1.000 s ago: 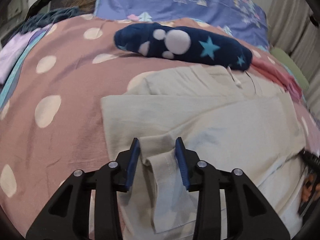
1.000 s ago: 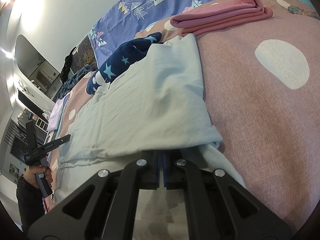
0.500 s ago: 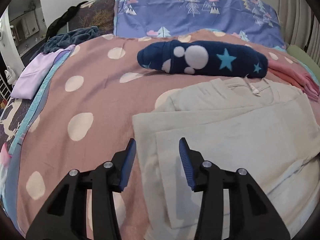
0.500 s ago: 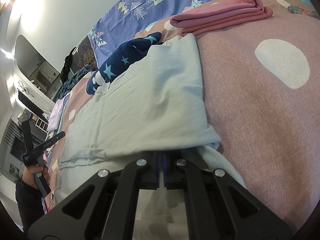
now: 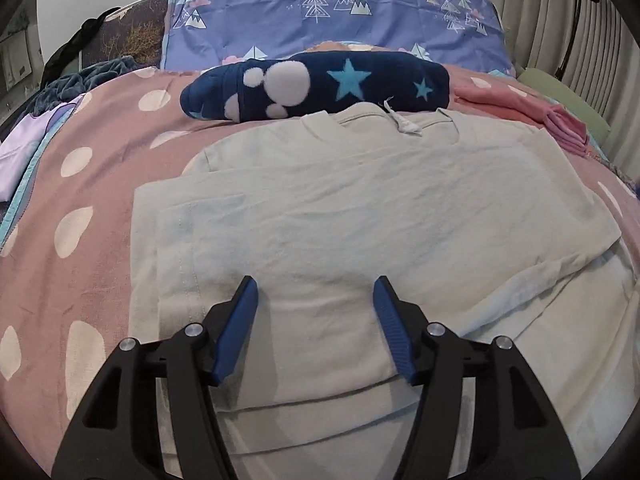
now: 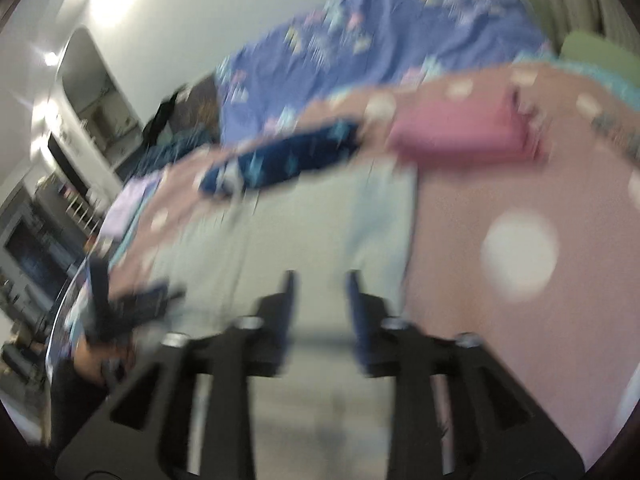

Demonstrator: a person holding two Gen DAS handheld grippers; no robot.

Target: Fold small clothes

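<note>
A pale grey-green shirt (image 5: 360, 208) lies flat on the pink polka-dot bedspread (image 5: 92, 200), both sides folded inward, collar at the far end. My left gripper (image 5: 316, 292) is open and empty, hovering above the shirt's near hem. The right wrist view is motion-blurred; there the same shirt (image 6: 280, 232) lies ahead, and my right gripper (image 6: 320, 280) is open and empty above its near right part. The left gripper (image 6: 132, 304) shows at the left of that view.
A folded navy star-patterned garment (image 5: 316, 84) lies just beyond the collar. A folded pink garment (image 5: 532, 112) lies at the far right. A blue tree-print pillow (image 5: 332, 8) stands at the back. Lilac cloth (image 5: 24, 140) lies at the left edge.
My left gripper let go of the sleeve fold, opened wider and drew back over the hem. My right gripper opened, released the shirt's right edge and lifted quickly.
</note>
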